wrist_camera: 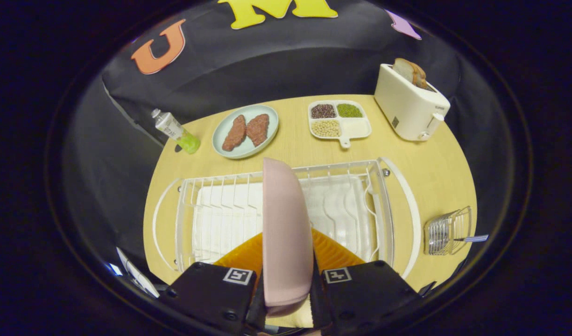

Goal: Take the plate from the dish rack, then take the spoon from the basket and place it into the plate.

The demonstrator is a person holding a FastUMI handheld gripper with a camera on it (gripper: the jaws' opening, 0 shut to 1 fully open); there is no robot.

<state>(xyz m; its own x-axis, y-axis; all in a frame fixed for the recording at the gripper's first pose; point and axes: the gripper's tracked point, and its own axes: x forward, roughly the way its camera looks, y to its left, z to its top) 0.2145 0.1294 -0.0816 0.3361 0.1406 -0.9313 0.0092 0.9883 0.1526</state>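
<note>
- Both fingers of the gripper (287, 289) press on the pink plate (286, 228), one on each face, so the jaws are closed on it and hold it on edge, upright between them.
- Held this way, the plate stands over the near half of the white dish rack (379, 205); whether its lower rim is clear of the rack's wires cannot be told.
- An orange ribbed piece (335, 252) shows behind the plate, low over the rack's near side.
- Right of the rack, apart from it, sits the small wire basket (447, 231), with the spoon (472, 238) in it, handle poking outward.
- Beyond the rack lie a blue dish with two meat patties (246, 130), a divided tray of beans (339, 120), a toaster (409, 107) and a bottle (176, 130).
- Risks, as I judge them: the grip is only at the plate's near edge, so the plate could pivot or slip if swung fast; its lower rim could snag a rack wire; setting it down near the basket could knock the basket.
</note>
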